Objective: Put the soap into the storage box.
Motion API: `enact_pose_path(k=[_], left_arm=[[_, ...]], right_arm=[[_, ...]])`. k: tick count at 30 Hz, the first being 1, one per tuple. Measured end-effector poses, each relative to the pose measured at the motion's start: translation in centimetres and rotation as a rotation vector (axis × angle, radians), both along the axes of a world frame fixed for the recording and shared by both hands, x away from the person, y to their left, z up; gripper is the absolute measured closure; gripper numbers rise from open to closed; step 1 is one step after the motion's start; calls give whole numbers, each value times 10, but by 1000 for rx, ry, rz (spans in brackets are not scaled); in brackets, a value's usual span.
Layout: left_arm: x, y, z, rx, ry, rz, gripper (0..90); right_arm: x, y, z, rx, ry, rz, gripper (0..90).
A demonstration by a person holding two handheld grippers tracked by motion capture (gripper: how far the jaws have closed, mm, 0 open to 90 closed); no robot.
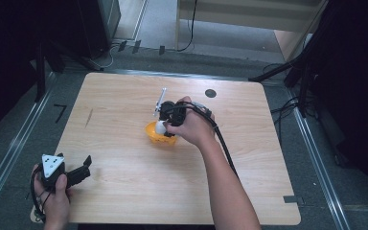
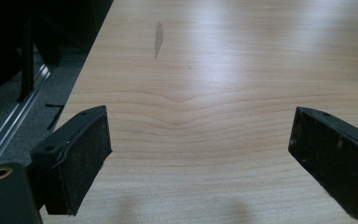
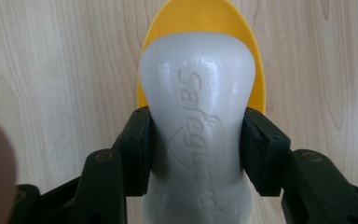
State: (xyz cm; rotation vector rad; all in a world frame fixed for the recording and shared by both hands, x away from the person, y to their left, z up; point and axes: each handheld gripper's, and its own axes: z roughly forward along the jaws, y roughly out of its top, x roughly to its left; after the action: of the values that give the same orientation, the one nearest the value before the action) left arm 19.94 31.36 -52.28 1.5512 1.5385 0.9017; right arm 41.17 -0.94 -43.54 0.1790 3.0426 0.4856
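Observation:
My right gripper [image 3: 196,154] is shut on a white soap bar [image 3: 196,121] embossed with lettering, its pads pressing the bar's narrow waist. Directly beneath the bar sits a yellow dish [image 3: 200,23] on the wooden table. From the high view the right gripper [image 1: 165,125] points down over the yellow dish [image 1: 159,135] at the table's middle, with the white soap bar [image 1: 160,127] just above it. My left gripper [image 1: 84,167] rests at the table's near left corner, and its jaws [image 2: 200,154] stand wide apart with nothing between them.
The wooden table [image 1: 124,158] has a dark round mark [image 1: 211,93] near its far edge and a grey streak [image 2: 158,38] on the left side. Dark stands and cables flank the table on the floor around it.

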Motion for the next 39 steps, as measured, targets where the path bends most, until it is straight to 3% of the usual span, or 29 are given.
enact_pose_path(k=[13, 39], left_arm=[[0, 0, 0, -3, -3, 2, 57], [1, 0, 0, -3, 0, 3, 57]], right_arm=[[8, 13, -8, 9, 0, 0, 506], [14, 19, -25, -17, 14, 6, 505]])
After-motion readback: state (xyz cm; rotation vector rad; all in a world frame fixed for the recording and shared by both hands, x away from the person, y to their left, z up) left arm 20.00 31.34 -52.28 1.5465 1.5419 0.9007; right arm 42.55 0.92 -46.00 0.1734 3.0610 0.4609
